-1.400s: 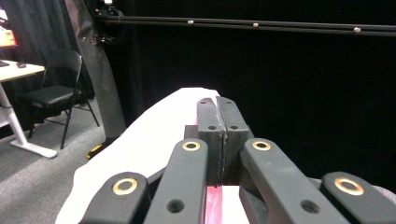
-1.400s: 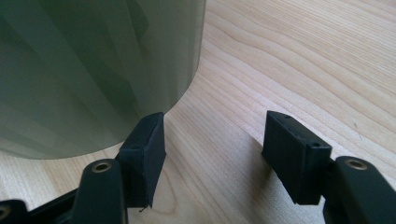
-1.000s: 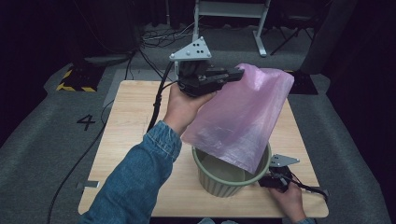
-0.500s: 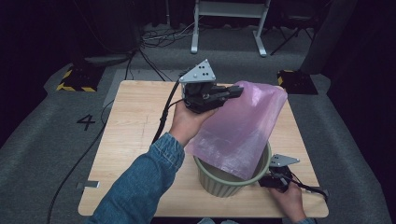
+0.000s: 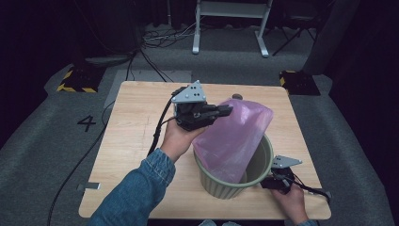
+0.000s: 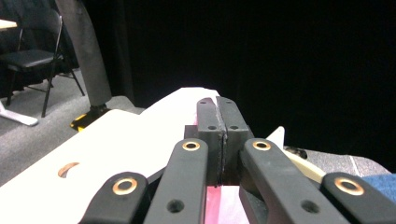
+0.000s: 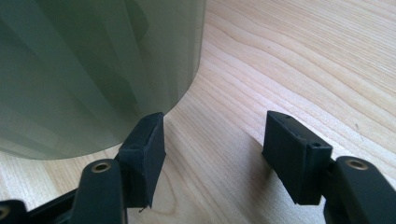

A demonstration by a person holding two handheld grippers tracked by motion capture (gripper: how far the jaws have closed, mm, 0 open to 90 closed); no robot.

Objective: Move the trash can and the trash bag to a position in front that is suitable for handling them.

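High view, far left: grey carpet floor (image 5: 56,155) with a painted 4 (image 5: 87,123), black cable (image 5: 75,169) trailing off the table edge.
Table: light wood table (image 5: 136,141), squared to the camera, person's side at the bottom.
Left arm: denim sleeve (image 5: 136,193) comes up from bottom left, hand wrapped around the gripper body.
Left gripper: left gripper (image 5: 225,110) above table centre, grey three-cornered plate on top, jaws pointing right.
Left jaws: pressed fully together, pinching the top edge of the bag; left gripper view shows the two pads meeting with pink film below them (image 6: 219,140).
Bag: pink plastic bag (image 5: 235,136) hangs slanted from the left gripper, lower end down inside the bin, upper part well above the rim.
Bin: round green bin (image 5: 263,165) stands on the table's near right part, bag inside its mouth.
Right gripper: right gripper (image 5: 264,183) low at the bin's right side, resting on the table, hand behind it.
Right jaws: spread wide, nothing between them; right gripper view shows one pad (image 7: 144,149) right against the bin wall (image 7: 93,70), contact unclear, other pad over bare wood.
Background: white metal frame (image 5: 230,23) on the floor behind the table.
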